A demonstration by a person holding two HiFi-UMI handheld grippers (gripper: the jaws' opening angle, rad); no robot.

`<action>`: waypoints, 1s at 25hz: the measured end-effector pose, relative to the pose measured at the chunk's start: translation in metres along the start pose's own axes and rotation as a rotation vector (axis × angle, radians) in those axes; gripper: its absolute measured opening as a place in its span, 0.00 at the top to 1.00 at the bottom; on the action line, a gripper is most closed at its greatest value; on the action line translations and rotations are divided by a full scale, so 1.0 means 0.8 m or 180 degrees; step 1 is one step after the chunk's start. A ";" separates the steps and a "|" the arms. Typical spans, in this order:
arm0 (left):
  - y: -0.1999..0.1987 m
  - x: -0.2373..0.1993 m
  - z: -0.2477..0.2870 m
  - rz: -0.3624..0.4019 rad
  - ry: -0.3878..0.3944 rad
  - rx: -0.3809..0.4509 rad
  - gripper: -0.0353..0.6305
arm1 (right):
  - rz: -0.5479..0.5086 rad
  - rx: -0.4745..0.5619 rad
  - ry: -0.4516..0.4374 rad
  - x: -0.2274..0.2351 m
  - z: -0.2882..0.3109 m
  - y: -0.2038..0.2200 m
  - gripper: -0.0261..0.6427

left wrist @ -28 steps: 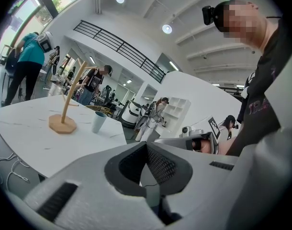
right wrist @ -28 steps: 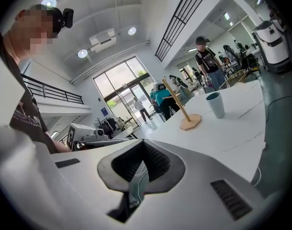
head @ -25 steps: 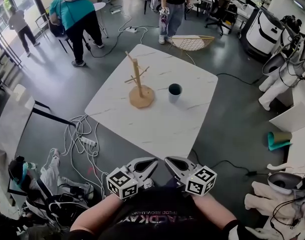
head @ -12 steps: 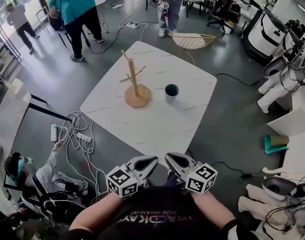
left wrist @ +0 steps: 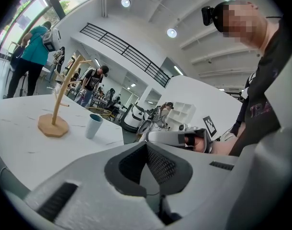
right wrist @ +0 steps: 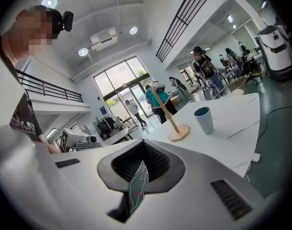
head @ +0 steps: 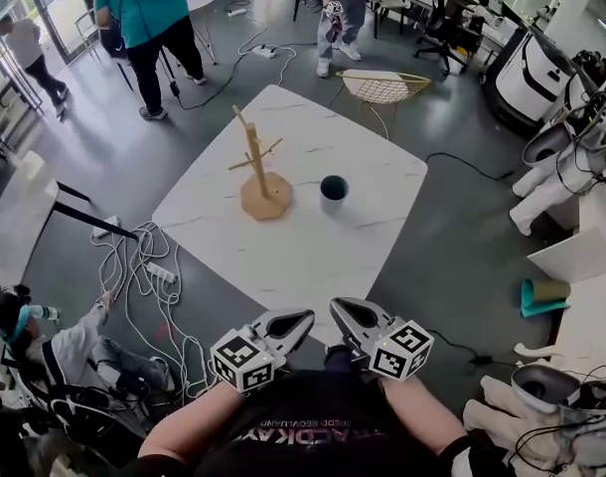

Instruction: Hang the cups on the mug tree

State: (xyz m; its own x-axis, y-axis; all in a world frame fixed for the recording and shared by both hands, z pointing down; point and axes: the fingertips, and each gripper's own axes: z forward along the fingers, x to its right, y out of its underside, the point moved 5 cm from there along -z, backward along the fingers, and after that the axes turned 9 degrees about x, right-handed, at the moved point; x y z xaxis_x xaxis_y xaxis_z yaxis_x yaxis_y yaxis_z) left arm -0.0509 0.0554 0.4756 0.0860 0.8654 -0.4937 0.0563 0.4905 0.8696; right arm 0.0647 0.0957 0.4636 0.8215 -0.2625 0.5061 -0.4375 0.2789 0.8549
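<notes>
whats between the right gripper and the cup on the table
Nothing: in the head view only bare white table lies between the right gripper and the cup. The mug tree stands beside the cup, off that line.

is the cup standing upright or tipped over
Upright: the cup stands on its base on the table, open mouth up, beside the mug tree.

Cup [head: 333, 189] beside mug tree [head: 256, 167]
</notes>
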 end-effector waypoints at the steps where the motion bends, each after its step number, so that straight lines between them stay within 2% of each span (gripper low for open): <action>1: 0.000 -0.001 0.003 -0.0003 -0.0009 0.0005 0.96 | -0.0001 0.0004 0.0004 0.005 0.000 -0.003 0.94; 25: -0.005 -0.024 0.053 -0.0073 -0.0462 0.0068 0.96 | -0.0124 -0.0116 -0.0099 0.119 0.036 -0.054 0.94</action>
State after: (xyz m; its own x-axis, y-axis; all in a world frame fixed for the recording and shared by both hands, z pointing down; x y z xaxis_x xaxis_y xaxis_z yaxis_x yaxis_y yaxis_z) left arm -0.0106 0.0321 0.4812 0.2273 0.8292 -0.5106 0.0810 0.5065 0.8585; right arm 0.1516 0.0320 0.4781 0.8257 -0.3023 0.4763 -0.3913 0.3013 0.8695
